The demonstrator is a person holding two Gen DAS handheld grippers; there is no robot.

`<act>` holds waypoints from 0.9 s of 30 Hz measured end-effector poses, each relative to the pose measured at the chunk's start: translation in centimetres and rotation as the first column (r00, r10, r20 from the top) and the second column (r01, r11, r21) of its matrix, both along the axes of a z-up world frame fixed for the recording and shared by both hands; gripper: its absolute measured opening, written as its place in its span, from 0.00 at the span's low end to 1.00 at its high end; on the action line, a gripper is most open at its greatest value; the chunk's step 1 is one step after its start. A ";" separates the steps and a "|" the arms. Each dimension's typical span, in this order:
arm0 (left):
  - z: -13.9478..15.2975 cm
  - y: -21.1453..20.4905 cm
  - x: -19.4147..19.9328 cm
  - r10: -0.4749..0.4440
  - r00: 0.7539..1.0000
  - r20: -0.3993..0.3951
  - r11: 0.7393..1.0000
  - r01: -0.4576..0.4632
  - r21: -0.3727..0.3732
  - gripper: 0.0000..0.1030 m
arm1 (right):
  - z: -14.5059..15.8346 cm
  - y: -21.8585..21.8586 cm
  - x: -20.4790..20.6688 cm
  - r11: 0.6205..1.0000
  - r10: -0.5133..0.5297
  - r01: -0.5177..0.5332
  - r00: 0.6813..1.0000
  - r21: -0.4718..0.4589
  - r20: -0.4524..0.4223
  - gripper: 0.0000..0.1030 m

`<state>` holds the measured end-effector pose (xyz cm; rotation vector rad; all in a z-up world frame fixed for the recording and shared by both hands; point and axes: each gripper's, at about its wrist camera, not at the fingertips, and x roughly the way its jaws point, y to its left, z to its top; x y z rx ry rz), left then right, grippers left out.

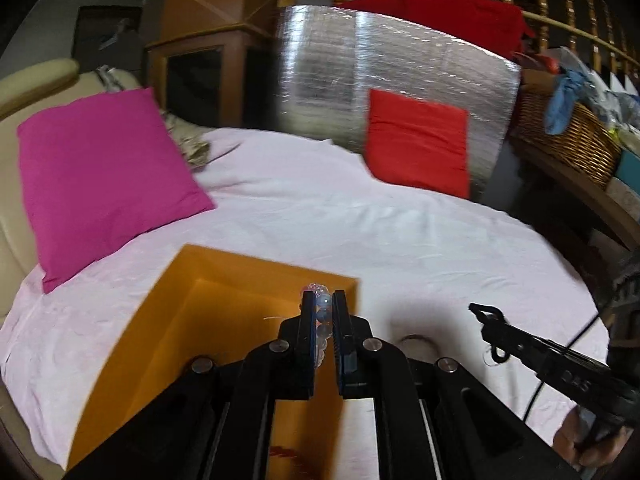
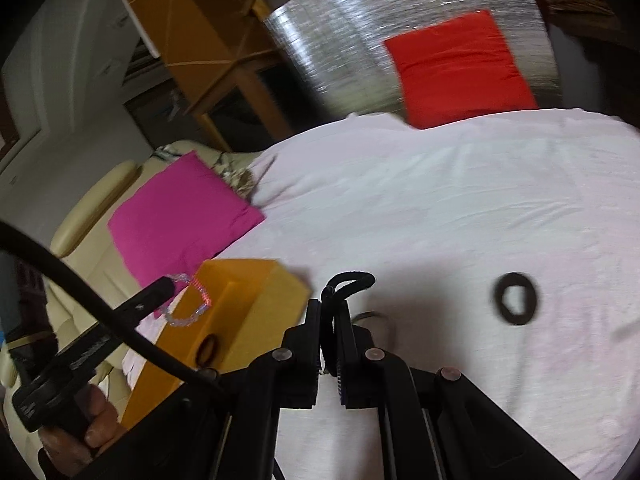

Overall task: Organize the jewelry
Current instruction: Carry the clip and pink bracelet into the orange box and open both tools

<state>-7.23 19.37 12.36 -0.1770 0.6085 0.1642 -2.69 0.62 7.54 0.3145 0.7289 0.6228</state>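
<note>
A box (image 2: 256, 304) sits on the bed (image 2: 460, 208), a hair tie (image 2: 516, 298) lying to its right.

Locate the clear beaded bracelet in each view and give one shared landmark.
Left wrist view: the beaded bracelet sits bottom centre, pinched between the left gripper fingers, above the orange box.
Right wrist view: it hangs at lower left, over the box's near edge.
Shared landmark: the magenta cushion.

Soft, dim indoor light falls across the pale pink sheet (image 1: 360, 220), with faint shadows beneath the gear. The silver foil panel (image 1: 400, 80) glints, smeared by motion blur. Fisheye edges bend and darken.
</note>
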 end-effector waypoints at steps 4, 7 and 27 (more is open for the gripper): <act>-0.8 2.8 -0.5 0.054 0.998 -0.026 0.999 -0.054 0.001 0.08 | 0.2 3.0 -0.9 0.998 0.055 -0.055 0.998 -0.002 0.014 0.07; -1.5 4.3 -0.7 0.089 0.995 -0.047 0.996 -0.090 -0.006 0.08 | 0.4 5.0 -1.7 0.995 0.100 -0.100 0.995 0.009 0.019 0.07; -4.2 8.6 -0.7 0.173 0.971 -0.162 0.984 -0.176 0.001 0.08 | -1.5 13.4 -3.5 0.961 0.278 -0.278 0.961 -0.006 -0.006 0.07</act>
